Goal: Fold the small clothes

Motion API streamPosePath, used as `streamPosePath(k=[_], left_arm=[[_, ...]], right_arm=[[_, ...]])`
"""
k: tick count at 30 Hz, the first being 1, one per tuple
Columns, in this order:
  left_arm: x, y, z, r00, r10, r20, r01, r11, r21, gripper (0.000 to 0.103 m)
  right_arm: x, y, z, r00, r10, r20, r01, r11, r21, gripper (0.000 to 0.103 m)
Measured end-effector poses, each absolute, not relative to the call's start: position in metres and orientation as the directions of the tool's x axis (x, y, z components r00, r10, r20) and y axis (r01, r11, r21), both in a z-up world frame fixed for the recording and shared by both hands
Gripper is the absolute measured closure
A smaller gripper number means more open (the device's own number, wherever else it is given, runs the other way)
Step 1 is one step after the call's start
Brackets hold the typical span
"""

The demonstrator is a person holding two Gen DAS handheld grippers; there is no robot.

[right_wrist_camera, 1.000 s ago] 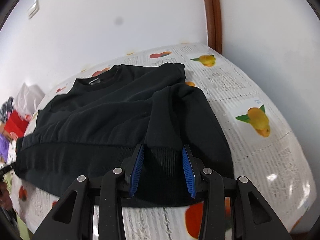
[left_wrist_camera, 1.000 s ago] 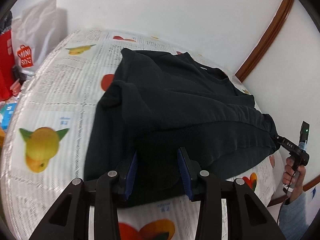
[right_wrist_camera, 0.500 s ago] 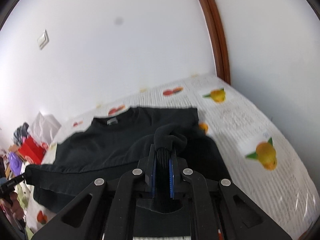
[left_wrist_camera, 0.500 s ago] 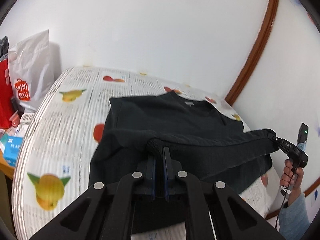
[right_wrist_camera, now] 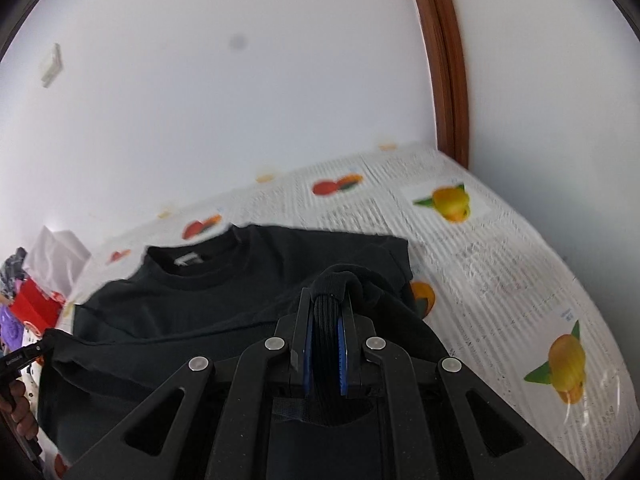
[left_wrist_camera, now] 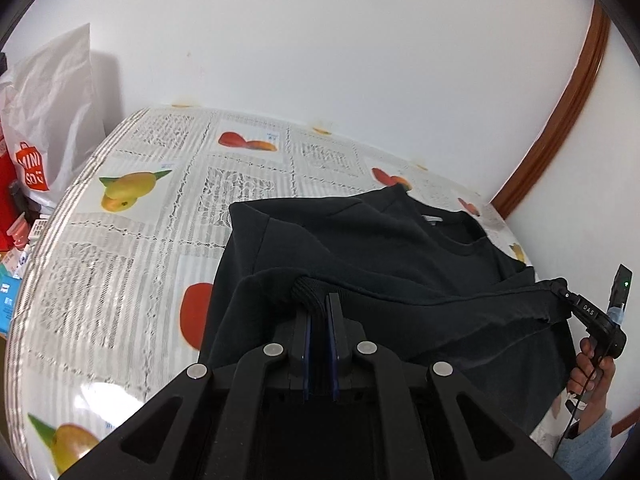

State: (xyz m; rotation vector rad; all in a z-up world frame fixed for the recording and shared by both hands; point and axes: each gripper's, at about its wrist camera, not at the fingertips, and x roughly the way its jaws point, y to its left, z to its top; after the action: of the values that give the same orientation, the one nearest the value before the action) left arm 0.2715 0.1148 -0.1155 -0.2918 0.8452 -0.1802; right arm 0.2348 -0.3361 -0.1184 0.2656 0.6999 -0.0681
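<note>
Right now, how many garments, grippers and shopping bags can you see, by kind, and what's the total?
Sweatshirt: 1, black, hem pinched at both ends.
Grippers: 2, left gripper and right gripper, both shut on the hem.
White bag: 1, beside the table.
Total: 4.

White walls [left_wrist_camera: 320,40]; brown wooden trim [right_wrist_camera: 444,60]; fruit-print tablecloth [left_wrist_camera: 120,260]
</note>
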Motion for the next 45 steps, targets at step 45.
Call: streamPosePath(k=[45], left_arm=[[0.321,0.077,-0.121,0.623,-0.189,-0.759,0.084,0.981,-0.176,0.065]], right_arm=[[0.285,-0.301,-0.141,0.65,0.06,-0.758,0.066,0.989,0.134,0.07]])
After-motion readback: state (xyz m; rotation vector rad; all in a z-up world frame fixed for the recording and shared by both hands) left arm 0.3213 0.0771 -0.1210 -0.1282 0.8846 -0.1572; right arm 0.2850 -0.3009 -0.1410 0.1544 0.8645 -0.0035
